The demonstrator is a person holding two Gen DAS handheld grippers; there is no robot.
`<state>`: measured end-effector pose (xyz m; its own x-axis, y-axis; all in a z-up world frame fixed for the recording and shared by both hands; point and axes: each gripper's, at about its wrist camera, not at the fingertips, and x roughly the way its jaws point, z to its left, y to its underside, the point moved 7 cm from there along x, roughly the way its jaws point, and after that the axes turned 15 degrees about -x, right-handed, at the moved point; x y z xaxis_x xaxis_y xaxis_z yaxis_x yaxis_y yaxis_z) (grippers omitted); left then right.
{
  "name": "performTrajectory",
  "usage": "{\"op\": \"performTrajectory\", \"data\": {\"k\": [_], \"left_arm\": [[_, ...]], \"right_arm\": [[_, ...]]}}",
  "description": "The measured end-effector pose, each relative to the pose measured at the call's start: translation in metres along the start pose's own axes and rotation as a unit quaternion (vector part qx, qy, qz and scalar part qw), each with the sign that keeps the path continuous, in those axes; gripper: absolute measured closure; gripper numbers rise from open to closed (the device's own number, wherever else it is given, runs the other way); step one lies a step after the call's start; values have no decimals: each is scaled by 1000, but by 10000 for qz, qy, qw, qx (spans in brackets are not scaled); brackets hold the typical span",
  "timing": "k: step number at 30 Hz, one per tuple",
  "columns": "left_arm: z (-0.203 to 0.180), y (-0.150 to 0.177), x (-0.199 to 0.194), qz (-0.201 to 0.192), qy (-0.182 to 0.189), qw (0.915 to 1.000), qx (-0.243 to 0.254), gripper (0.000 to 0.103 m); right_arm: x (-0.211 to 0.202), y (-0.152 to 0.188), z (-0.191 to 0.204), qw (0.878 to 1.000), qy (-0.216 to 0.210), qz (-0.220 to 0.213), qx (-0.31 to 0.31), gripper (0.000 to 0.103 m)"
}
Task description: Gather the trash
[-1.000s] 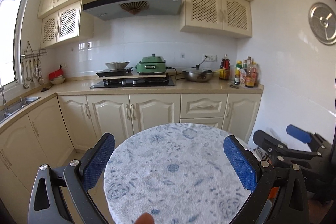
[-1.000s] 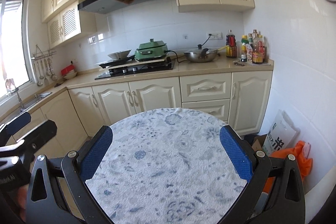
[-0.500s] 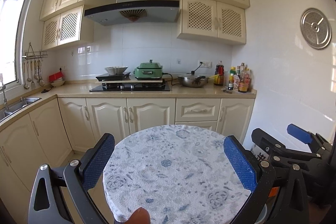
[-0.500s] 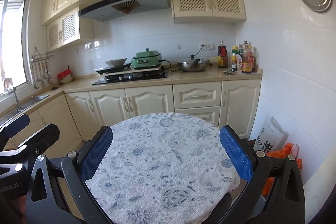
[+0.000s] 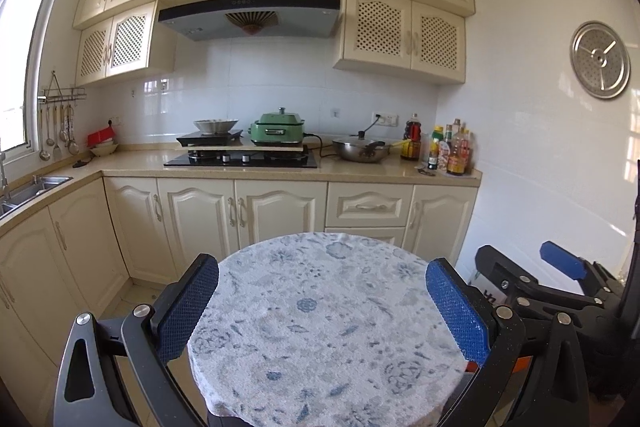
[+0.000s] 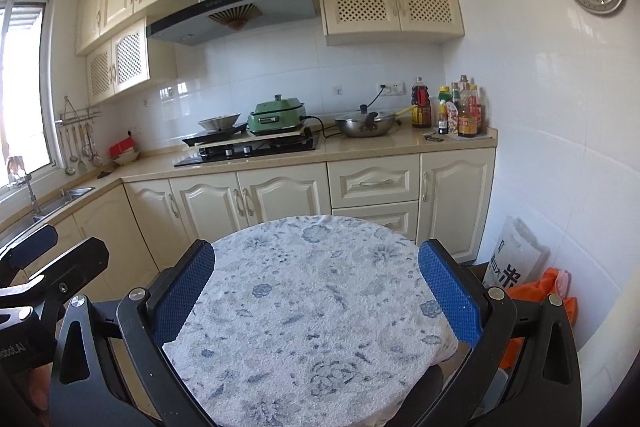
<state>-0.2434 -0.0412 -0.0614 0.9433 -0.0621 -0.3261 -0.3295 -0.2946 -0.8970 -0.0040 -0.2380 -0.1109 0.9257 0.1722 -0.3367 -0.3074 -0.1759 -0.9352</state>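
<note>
Both grippers are held level over a round table [image 5: 320,327] draped in a blue-flowered cloth — the left gripper [image 5: 322,307] and right gripper [image 6: 316,291] are each seen with fingers spread wide, nothing clamped. No trash is made out — only an orange bag [image 6: 536,291] lies near the right wall.

Each gripper is a black plastic frame with two angled arms ending in fingers faced with blue, diamond-textured pads. On the left gripper [image 5: 322,311] silver round-headed screws sit at the arm joints behind the pads [image 5: 188,305], and triangular cut-outs pierce the outer arms. The right gripper [image 6: 316,293] has the same build, its pads [image 6: 448,293] equally blue, with matching silver screws and cut-outs.
</note>
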Motion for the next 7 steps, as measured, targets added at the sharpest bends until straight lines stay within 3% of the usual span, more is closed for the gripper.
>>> {"op": "performTrajectory", "data": {"k": [7], "left_arm": [[-8,1,-3,-96,-17,9999,24,1]], "right_arm": [[-1,0,0,10000,-9,-3,1,0]]}}
